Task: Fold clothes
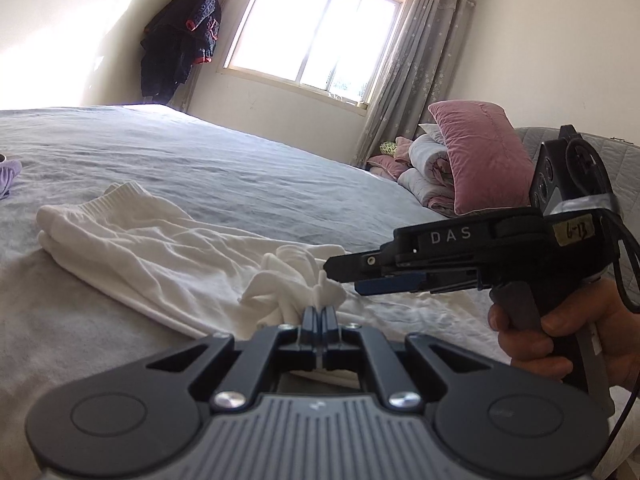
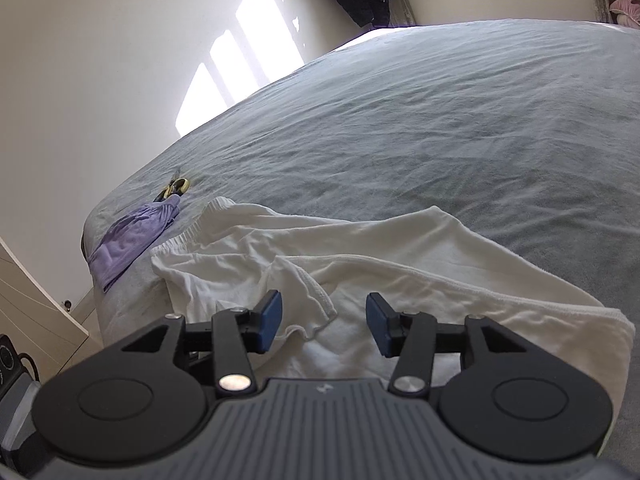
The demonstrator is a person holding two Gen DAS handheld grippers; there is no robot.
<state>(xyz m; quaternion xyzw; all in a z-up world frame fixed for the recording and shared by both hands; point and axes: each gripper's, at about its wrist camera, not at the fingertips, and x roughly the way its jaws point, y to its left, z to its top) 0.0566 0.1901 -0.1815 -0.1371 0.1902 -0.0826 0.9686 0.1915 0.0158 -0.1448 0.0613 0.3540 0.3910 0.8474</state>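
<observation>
Sunlit bedroom, grey-sheeted bed (image 1: 224, 168): the left claw (image 1: 319, 314) has its dark blue pads pressed together on a bunched fold of a white garment (image 1: 160, 256), pinching the cloth just above the bed. Beside it, the right claw (image 2: 324, 322) is spread wide, its blue pads (image 2: 270, 316) held well apart over the same white garment (image 2: 360, 264), gripping nothing. In the left wrist view the right claw (image 1: 340, 276) reaches in from the right, its tip close to the gathered fabric, with the person's right hand (image 1: 560, 340) wrapped around the handle. The garment lies spread and wrinkled across the near part of the bed, its ribbed edge toward the left. Farther left, near the bed's edge, rests a lilac garment (image 2: 132, 236), and just beyond it a small yellow and black object (image 2: 178, 187), too small to identify. At the far side of the room, a pink pillow (image 1: 480, 156) leans against piled bedding (image 1: 424, 168), grey curtains (image 1: 416, 60) frame a bright window (image 1: 316, 28), and dark clothing (image 1: 180, 40) hangs in the corner.
</observation>
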